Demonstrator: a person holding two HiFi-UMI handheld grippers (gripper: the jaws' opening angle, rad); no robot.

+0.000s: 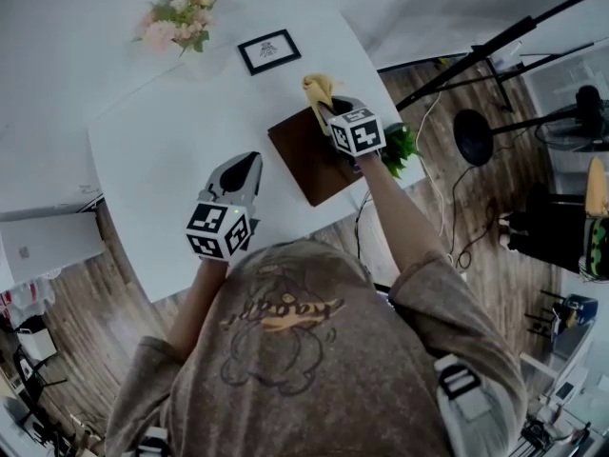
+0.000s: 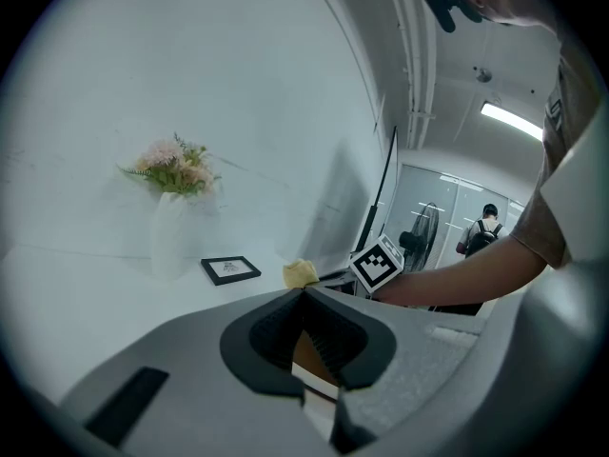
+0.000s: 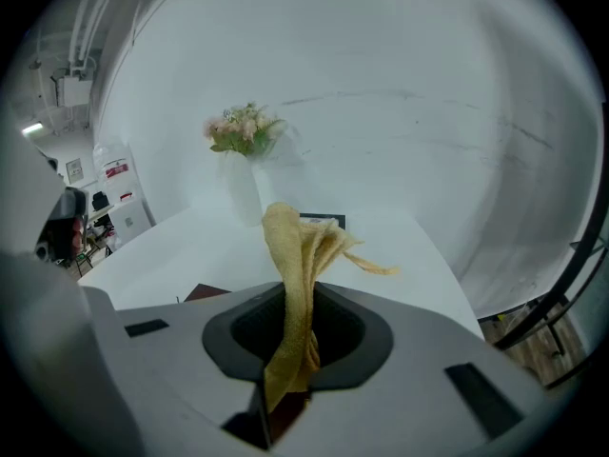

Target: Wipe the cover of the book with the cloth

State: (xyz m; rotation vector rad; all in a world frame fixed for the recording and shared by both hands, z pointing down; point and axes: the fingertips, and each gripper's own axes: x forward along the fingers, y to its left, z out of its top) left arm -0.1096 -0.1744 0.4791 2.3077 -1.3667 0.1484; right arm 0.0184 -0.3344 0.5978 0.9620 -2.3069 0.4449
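The brown book (image 1: 309,160) lies flat on the white table (image 1: 162,150), turned at an angle, with its near corner close to the table's edge by the person. Over its far corner, at 12 o'clock from the book's middle, the right gripper (image 1: 331,112) has its jaws clamped on the yellow cloth (image 1: 320,88). In the right gripper view the cloth rises from between the jaws as a crumpled, upright strip, with a loose tail poking out to the right and a short end hanging below the pads. Whether the cloth touches the cover cannot be told. At 8 o'clock from the book, apart from it, the left gripper (image 1: 249,163) is over bare tabletop. Its jaws meet at the tips with nothing between them, and a sliver of the book shows through the hollow behind them. Further out, a small black picture frame (image 1: 269,50) lies at 11 o'clock from the book. Beyond it, near the table's far edge, pink and green flowers (image 1: 179,14) stand in a white vase. A leafy green plant (image 1: 400,148) sits at the table's edge at 3 o'clock, just beside the right forearm. A grey laptop (image 1: 48,246) rests off the table at 8 o'clock, over the wooden floor (image 1: 476,246).
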